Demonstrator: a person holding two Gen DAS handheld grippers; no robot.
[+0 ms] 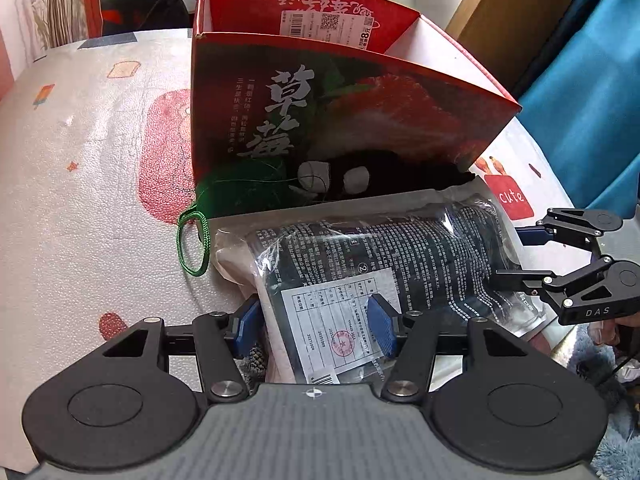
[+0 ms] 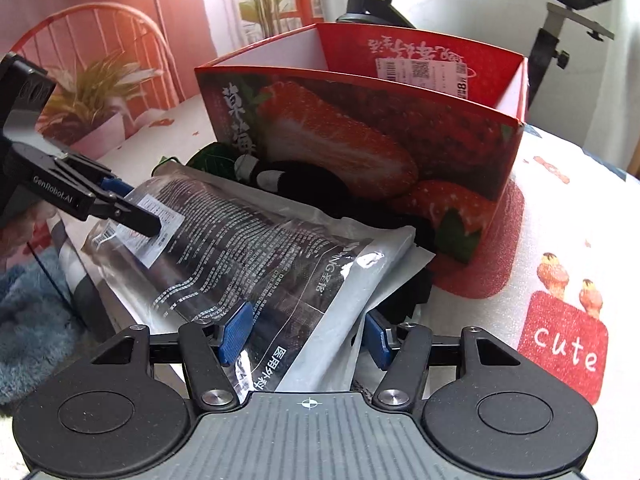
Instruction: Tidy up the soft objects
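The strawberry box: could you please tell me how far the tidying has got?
Done: nothing shows inside the box, though its floor is hidden. In hand: left gripper and right gripper seem clamped on the plastic packet. Left: packet, black plush and green pouch sit outside the box.

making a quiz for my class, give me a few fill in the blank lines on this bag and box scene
1. The fruit pictured on the red box is a ____.
2. The plastic bag lies ____ the box, not inside it.
3. The cord loop beside the bag is coloured ____.
4. The word on the red patch of the table cover is ____.

Missing words: strawberry; in front of; green; cute
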